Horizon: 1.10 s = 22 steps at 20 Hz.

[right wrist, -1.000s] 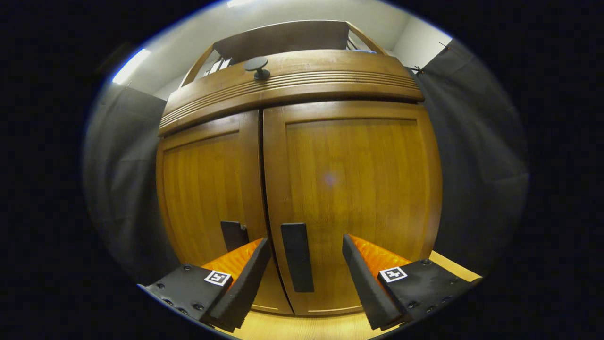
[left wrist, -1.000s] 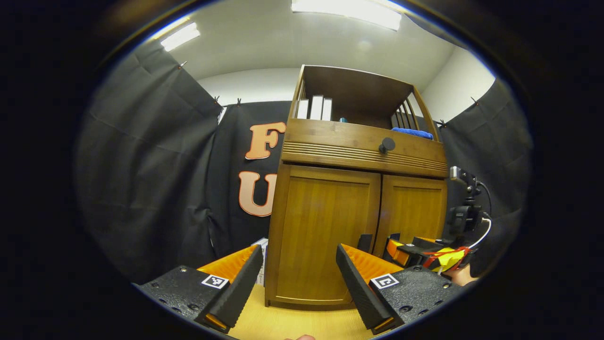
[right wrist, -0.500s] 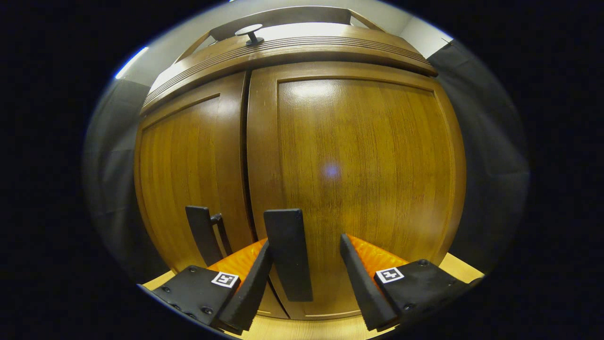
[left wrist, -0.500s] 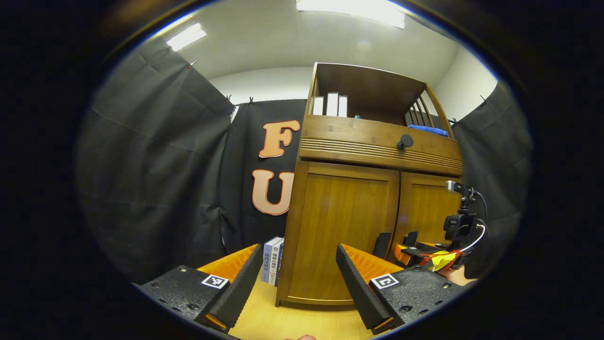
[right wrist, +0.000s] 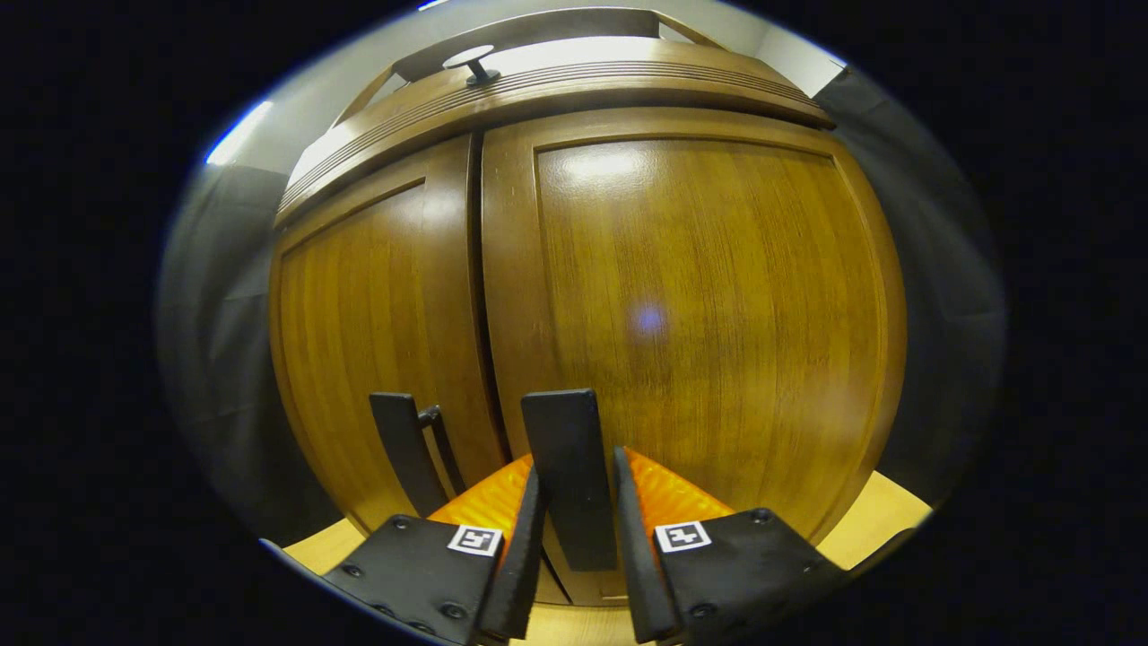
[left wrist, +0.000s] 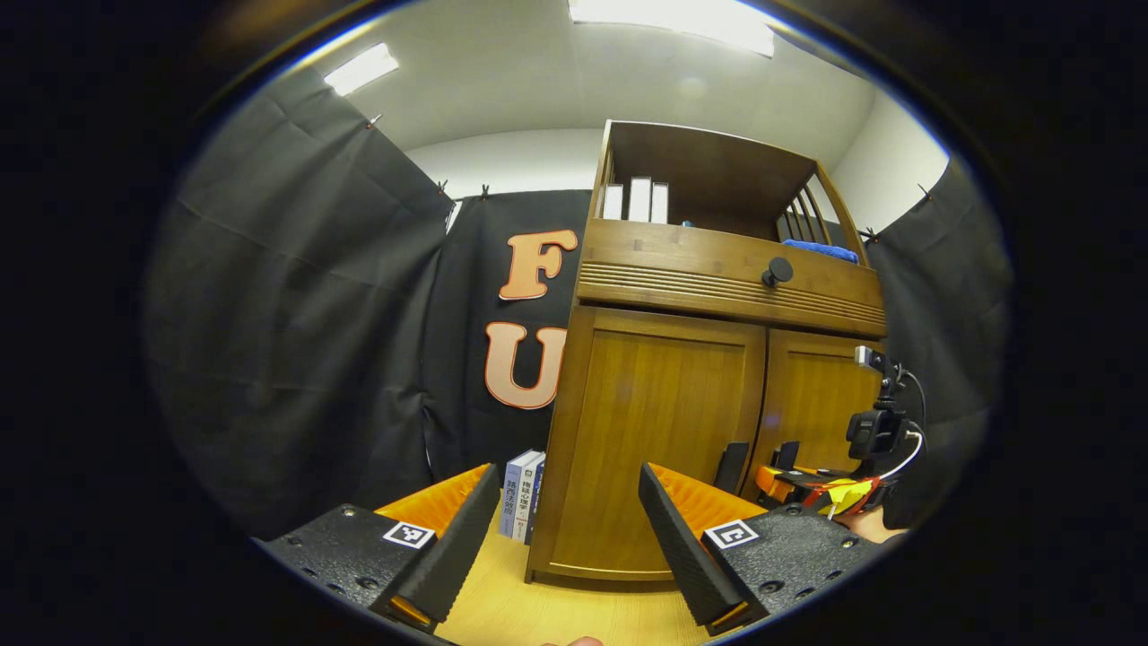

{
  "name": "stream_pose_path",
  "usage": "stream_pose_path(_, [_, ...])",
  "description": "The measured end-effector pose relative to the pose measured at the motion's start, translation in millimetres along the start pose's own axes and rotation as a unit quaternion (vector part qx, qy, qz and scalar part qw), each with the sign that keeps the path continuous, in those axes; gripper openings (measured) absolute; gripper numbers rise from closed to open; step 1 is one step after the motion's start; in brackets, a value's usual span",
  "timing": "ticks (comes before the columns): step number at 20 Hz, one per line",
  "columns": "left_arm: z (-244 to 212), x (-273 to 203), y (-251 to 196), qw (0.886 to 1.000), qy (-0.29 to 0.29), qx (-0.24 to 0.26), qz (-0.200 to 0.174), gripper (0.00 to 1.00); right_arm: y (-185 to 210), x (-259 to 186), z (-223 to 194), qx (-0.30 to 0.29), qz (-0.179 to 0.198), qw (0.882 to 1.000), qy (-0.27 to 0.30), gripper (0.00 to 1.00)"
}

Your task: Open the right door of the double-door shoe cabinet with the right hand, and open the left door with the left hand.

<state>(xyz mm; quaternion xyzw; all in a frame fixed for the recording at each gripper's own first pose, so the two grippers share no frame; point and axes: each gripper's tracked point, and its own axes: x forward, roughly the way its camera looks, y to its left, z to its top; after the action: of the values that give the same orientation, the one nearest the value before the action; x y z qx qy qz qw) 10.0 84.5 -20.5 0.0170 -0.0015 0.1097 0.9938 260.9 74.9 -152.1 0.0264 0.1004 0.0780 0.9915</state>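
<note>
Right gripper (right wrist: 577, 538) pinched on the black handle (right wrist: 565, 475) of the right door (right wrist: 700, 296). Both cabinet (left wrist: 708, 377) doors shut. Left gripper (left wrist: 569, 538) spread wide, well apart from the left door (left wrist: 659, 431) and its handle (left wrist: 731, 467).

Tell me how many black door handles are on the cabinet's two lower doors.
2. The right door handle stands between the right hand-held gripper fingers, at that door's inner edge. The left door handle is beside it, across the centre seam, untouched.
</note>
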Motion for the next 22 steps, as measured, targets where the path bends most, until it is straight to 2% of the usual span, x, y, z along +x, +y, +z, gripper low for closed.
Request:
stream_pose_path(1, [1.1,-0.3,1.2,1.0,-0.002,0.0,0.0,0.92,0.4,0.4,-1.4,-0.001,0.0,1.0,0.001,0.42])
stream_pose_path(2, [2.1,-2.0,2.0,1.0,-0.003,0.001,0.001,0.94,-0.3,-2.1,-0.8,-0.01,0.0,1.0,0.002,0.46])
stream_pose_path(3, [2.4,-4.7,2.1,1.0,-0.005,0.001,0.001,0.92,0.1,-1.2,-3.0,-0.02,0.002,1.0,0.008,0.31])
stream_pose_path(4, [2.6,-6.5,2.7,1.0,-0.004,0.001,0.0,0.95,0.4,-0.6,-3.0,-0.023,0.003,1.0,0.01,0.41])
stream_pose_path(5, [1.5,-8.6,1.9,1.0,-0.003,0.002,-0.001,0.94,0.5,-0.5,-3.1,-0.025,0.004,1.0,0.013,0.32])
stream_pose_path(6, [1.7,-9.7,1.8,1.0,-0.002,0.003,-0.002,0.92,0.5,-1.3,-3.1,-0.026,0.006,1.0,0.014,0.36])
stream_pose_path(8, [1.9,-13.9,1.9,1.0,-0.001,0.008,-0.003,0.95,0.2,-4.7,-2.3,-0.028,0.007,0.999,0.017,0.32])
stream_pose_path(13, [6.5,-20.9,0.5,1.0,-0.006,0.012,-0.006,0.94,3.0,-23.2,8.0,-0.033,0.021,0.999,0.018,0.32])
stream_pose_path(14, [7.4,-21.8,-0.2,1.0,-0.007,0.012,-0.008,0.94,2.2,-29.2,8.5,-0.034,0.024,0.999,0.018,0.4])
stream_pose_path(16, [7.4,-22.3,-2.3,1.0,-0.008,0.012,-0.012,0.94,0.5,-39.8,9.1,-0.037,0.028,0.999,0.02,0.31])
stream_pose_path(17, [6.8,-22.6,-3.9,1.0,-0.007,0.011,-0.015,0.94,-1.6,-47.5,8.6,-0.038,0.03,0.999,0.021,0.32])
stream_pose_path(18, [5.9,-23.6,-5.6,1.0,-0.006,0.011,-0.017,0.94,-3.3,-53.9,8.5,-0.037,0.031,0.999,0.023,0.41])
stream_pose_path(19, [5.9,-24.0,-7.5,1.0,-0.005,0.01,-0.02,0.94,-5.1,-60.5,7.9,-0.035,0.031,0.999,0.023,0.36])
stream_pose_path(21, [4.5,-22.5,-12.3,1.0,-0.003,0.009,-0.027,0.94,-8.4,-72.7,9.2,-0.034,0.031,0.999,0.025,0.36])
stream_pose_path(22, [4.1,-22.0,-14.4,1.0,-0.002,0.009,-0.03,0.97,-10.0,-77.4,9.8,-0.034,0.031,0.999,0.027,0.31])
